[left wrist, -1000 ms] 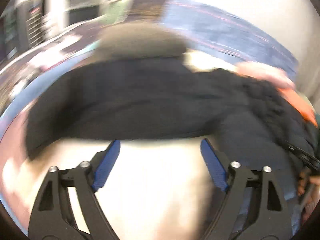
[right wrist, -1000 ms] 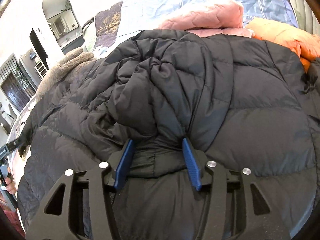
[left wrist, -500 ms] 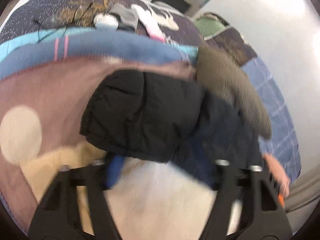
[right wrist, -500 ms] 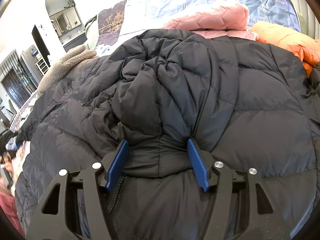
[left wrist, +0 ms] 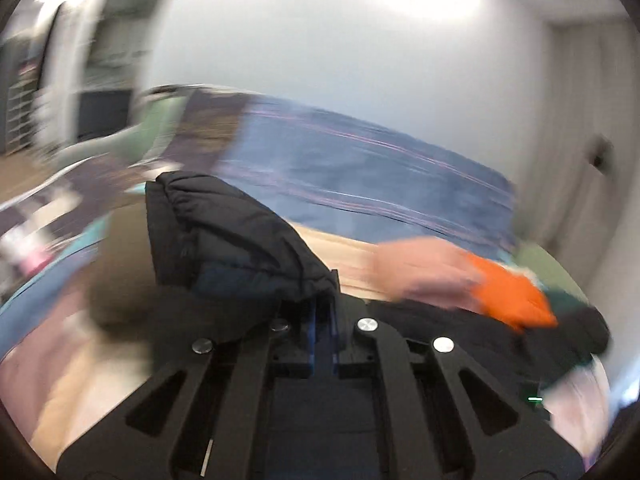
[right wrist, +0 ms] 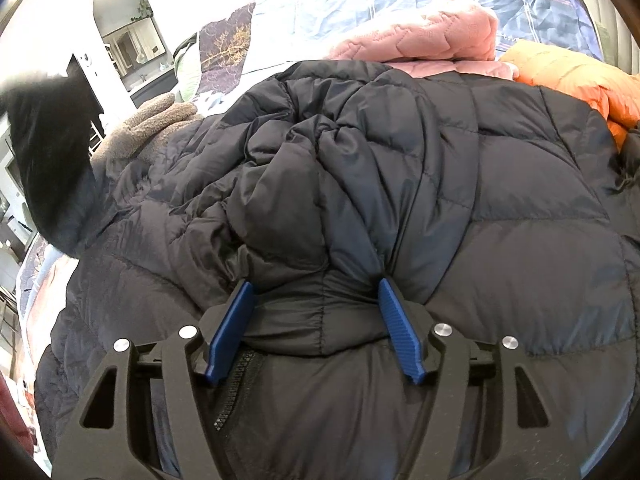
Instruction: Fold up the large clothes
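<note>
**Black jacket pinched at the left, loosened at the right**

Left wrist view: the left gripper point(left wrist: 323, 322) is seen with its jaws pressed together on a fold of the black jacket point(left wrist: 236, 240), lifted above the bed point(left wrist: 360, 168). The picture is blurred.

Right wrist view: the right gripper point(right wrist: 316, 332) is seen with its jaws opening, a bunched jacket point(right wrist: 360, 184) fold between them. The jacket is spread on the bed point(right wrist: 340, 4). No writing can be read.

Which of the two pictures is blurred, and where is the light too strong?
Left wrist view: heavy motion blur smears the blue blanket and the orange garment; only the left gripper and the black jacket sleeve it pinches stay fairly sharp. Right wrist view: sharp, the black puffer jacket shows clear quilting, but the top left corner is overexposed, and the fisheye bends the edges.
</note>
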